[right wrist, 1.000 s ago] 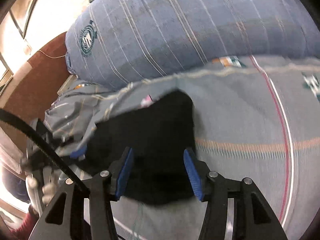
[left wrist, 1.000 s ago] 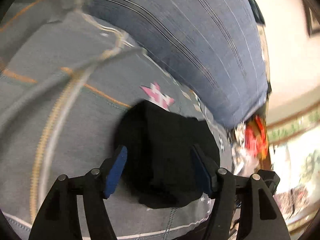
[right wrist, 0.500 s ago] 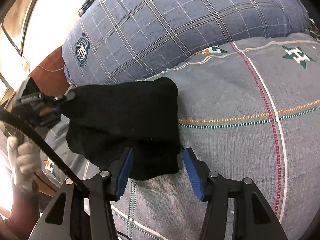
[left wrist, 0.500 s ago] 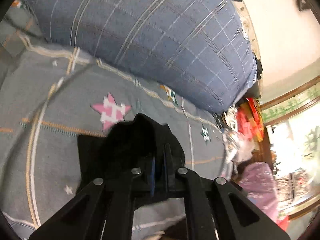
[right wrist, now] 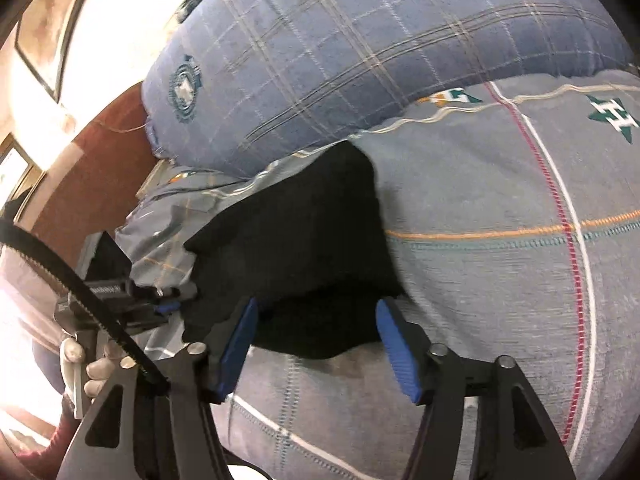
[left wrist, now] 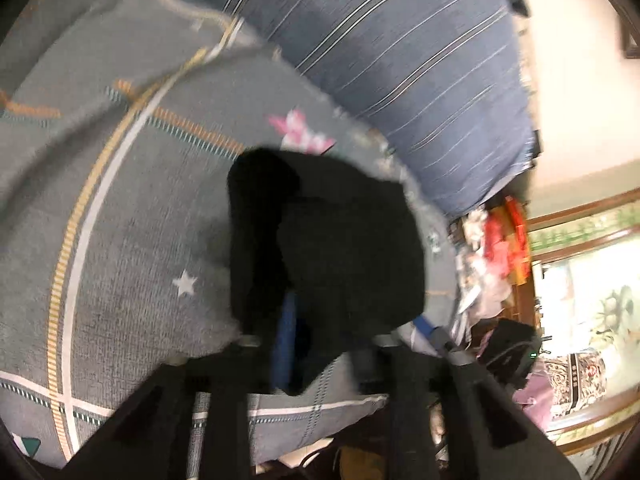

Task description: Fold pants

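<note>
The black pants [left wrist: 344, 240] lie bunched in a folded bundle on the grey bedspread [left wrist: 120, 240]. In the left wrist view, black cloth drapes over my left gripper [left wrist: 320, 344]; one blue pad [left wrist: 284, 344] shows under it, and the view is blurred, so its jaw state is unclear. In the right wrist view the pants [right wrist: 304, 248] lie just ahead of my right gripper [right wrist: 320, 344], which is open, its blue pads on either side of the bundle's near edge. The left gripper [right wrist: 160, 304] shows at the bundle's left edge.
A large blue plaid pillow [right wrist: 360, 52] lies behind the pants, also in the left wrist view [left wrist: 400, 60]. The bedspread [right wrist: 500, 260] stretches to the right. The bed's edge and colourful clutter [left wrist: 500, 248] lie to the left view's right. A brown headboard [right wrist: 100, 152] stands at left.
The left gripper, shut on the lifted pants half a second ago, has lowered them to the bed and its fingers look spread apart now. The right gripper stays open near the bundle.
</note>
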A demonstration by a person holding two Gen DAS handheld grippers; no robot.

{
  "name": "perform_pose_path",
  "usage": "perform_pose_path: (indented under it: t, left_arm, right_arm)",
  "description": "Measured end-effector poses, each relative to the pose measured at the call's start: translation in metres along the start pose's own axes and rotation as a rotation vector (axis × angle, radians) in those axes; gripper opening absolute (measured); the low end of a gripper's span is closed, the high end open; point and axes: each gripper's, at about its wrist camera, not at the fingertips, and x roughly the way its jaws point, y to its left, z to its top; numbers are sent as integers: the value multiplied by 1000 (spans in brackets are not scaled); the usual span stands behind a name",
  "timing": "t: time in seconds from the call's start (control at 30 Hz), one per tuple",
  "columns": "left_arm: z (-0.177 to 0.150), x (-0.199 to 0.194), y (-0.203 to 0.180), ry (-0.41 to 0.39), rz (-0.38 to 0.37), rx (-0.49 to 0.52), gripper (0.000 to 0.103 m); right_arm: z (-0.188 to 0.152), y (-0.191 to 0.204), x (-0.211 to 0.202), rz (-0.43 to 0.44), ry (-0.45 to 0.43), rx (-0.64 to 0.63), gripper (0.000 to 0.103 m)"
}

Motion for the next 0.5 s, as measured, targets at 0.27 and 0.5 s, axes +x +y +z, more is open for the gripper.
perform_pose_path:
  t: [0.27, 0.5]
  left_arm:
    - [15, -27, -9, -157, -94, -18, 50]
    - [35, 40, -11, -66, 204, -1, 55]
  right_arm:
    - [1, 25, 6, 73, -25, -20, 68]
    - [12, 16, 55, 34, 66, 8, 67]
